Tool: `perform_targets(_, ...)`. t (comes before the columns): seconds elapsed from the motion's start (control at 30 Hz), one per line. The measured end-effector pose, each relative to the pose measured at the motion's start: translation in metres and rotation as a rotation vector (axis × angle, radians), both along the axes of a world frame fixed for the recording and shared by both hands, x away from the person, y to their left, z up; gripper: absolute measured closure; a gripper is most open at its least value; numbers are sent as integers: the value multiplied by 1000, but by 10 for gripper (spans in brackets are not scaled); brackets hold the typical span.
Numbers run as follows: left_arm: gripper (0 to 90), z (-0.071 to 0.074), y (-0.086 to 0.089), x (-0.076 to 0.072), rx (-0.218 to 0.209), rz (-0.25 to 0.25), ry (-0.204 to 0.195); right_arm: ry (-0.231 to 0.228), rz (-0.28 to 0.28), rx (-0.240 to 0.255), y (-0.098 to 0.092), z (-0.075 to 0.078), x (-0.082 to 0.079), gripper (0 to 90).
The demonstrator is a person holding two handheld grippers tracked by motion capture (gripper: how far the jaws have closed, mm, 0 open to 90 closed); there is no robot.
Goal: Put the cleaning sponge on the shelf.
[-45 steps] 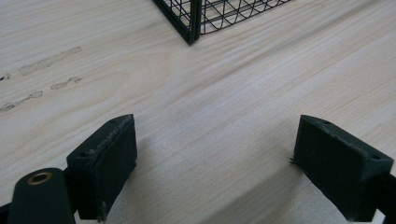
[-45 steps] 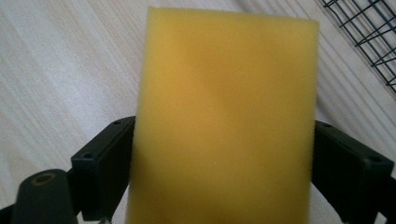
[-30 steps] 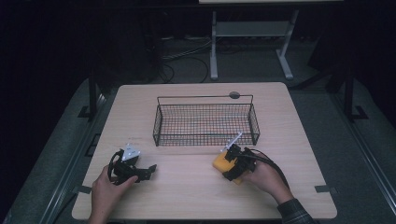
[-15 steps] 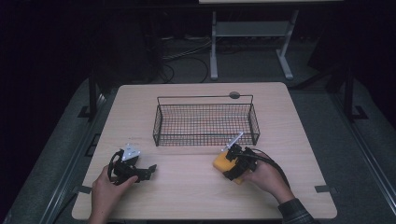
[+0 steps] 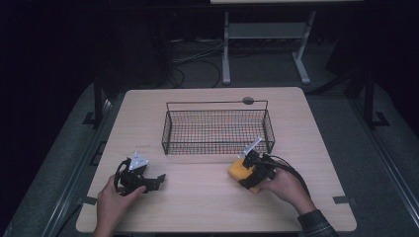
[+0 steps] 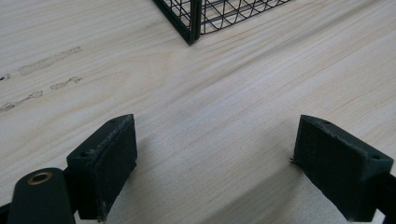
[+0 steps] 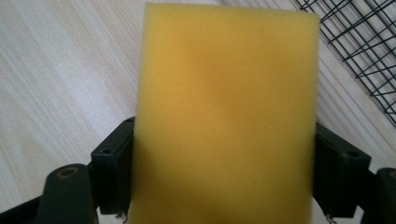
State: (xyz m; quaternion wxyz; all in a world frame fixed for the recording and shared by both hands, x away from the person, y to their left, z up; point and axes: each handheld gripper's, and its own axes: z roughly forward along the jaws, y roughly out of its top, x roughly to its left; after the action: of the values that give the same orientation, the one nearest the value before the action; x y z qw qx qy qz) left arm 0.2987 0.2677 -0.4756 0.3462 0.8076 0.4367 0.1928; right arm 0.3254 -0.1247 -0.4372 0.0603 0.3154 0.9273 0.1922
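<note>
On the left, the left gripper (image 5: 157,178) rests low over the bench (image 5: 197,202), its jaws wide apart with nothing but bare wood between them; it sits where it did a second ago. Moving right, the wire basket (image 5: 217,129) stands in the middle of the bench, and as far as I can see it holds nothing. Just in front of its right corner, the right gripper (image 5: 245,170) has its pads pressed on both long sides of the yellow sponge (image 7: 224,121), so the sponge is held, close above the bench and near the basket wall. Almost nothing has shifted over the last second: the sponge and hand are in the same spot. I take that to mean the grip is settled and the lift toward the basket has not begun.
</note>
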Motion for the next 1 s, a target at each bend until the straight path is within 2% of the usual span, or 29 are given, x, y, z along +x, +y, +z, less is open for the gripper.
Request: perform_targets(1.0, 126, 0, 0, 0, -3, 2, -2, -31, -44, 52, -26, 28, 0, 223)
